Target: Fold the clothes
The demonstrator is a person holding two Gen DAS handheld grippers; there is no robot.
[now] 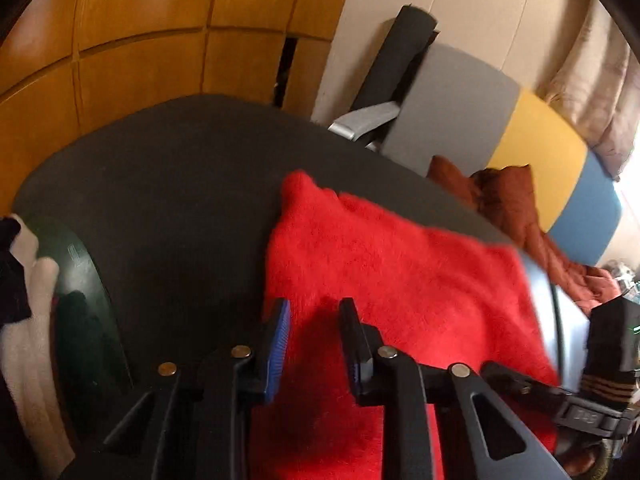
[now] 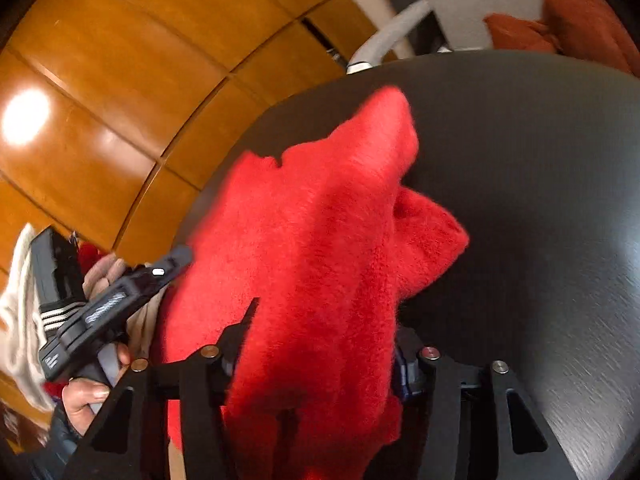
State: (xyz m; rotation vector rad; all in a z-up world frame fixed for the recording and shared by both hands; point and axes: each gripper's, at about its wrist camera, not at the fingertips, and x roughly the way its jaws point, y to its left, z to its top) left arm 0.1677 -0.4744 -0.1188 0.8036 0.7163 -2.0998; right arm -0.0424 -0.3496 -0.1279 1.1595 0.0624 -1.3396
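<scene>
A fuzzy red garment (image 1: 384, 272) lies on the dark round table (image 1: 160, 184), its near part hanging toward me. My left gripper (image 1: 314, 320) hovers over its near edge with the jaws apart and nothing between them. In the right wrist view the red garment (image 2: 320, 232) is bunched and drapes over my right gripper (image 2: 320, 344), filling the space between the fingers; the fingertips are mostly hidden by the cloth. The left gripper's body (image 2: 108, 304) shows at the left in the right wrist view, held by a hand.
A dark green basket (image 1: 80, 280) with white and dark clothes stands at the table's left. A wooden wardrobe (image 1: 140, 40) is behind. A grey, yellow and blue sofa (image 1: 536, 152) with a rust blanket (image 1: 516, 200) lies to the right. The table (image 2: 540, 200) extends rightward.
</scene>
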